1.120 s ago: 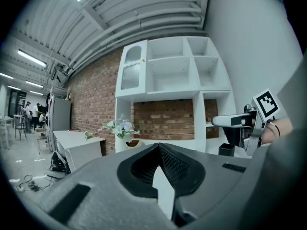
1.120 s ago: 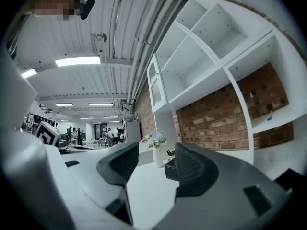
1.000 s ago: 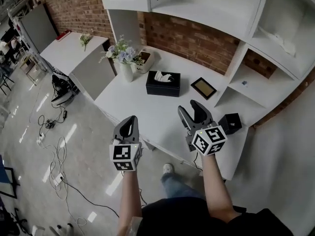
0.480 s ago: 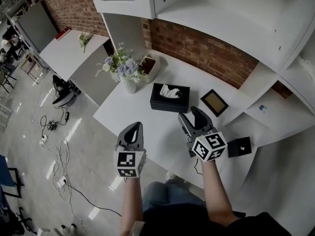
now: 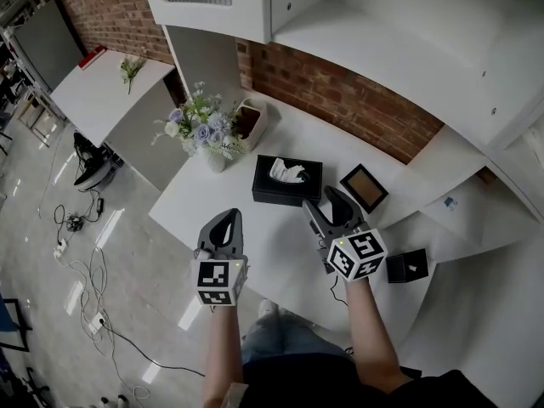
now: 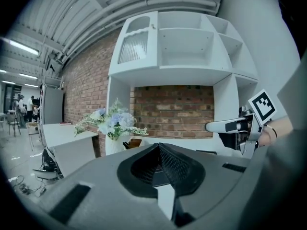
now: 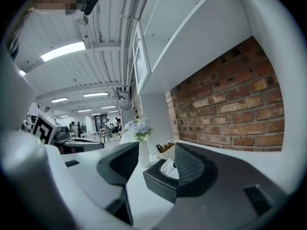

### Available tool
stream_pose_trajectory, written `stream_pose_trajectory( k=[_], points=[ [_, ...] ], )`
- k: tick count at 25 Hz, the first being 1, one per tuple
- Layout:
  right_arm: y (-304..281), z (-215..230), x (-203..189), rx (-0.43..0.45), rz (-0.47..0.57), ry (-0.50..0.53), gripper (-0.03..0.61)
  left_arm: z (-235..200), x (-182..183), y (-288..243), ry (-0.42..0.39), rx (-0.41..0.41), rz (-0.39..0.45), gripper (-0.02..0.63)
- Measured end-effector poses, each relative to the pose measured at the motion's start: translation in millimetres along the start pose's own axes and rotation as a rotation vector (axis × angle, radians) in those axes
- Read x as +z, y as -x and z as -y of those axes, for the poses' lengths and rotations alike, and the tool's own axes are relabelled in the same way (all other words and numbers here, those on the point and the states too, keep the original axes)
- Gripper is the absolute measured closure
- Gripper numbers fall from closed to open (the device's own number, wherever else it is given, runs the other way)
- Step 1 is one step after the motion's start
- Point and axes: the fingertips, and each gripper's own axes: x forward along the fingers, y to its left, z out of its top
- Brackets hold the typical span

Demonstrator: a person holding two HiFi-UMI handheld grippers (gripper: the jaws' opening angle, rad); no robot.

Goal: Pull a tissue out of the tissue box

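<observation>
Black tissue box (image 5: 287,187) sits on the white desk (image 5: 212,206), with a white tissue (image 5: 286,172) standing out of its top slot. Right gripper (image 5: 327,206): jaws apart, empty, near-right of the box, not touching. Left gripper (image 5: 226,222): jaws together, empty, at the desk's near edge. Markings: black-and-white square codes on the gripper cubes.
</observation>
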Motion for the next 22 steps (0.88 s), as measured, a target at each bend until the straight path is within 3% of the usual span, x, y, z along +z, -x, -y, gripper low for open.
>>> stream_pose_trajectory(
  k=[7, 15, 22],
  points=[
    [-35, 18, 4, 0.024, -0.128, 0.202, 0.365, -5, -7, -22, 0.022, -0.039, -0.019, 0.604],
    [-96, 15, -27, 0.238, -0.456, 0.548, 0.365, -17, -27, -42, 0.053, -0.054, -0.06, 0.604],
    [-140, 22, -72, 0.384, -0.709, 0.781, 0.365, -25, -38, -49, 0.06, -0.054, -0.093, 0.604]
  ],
)
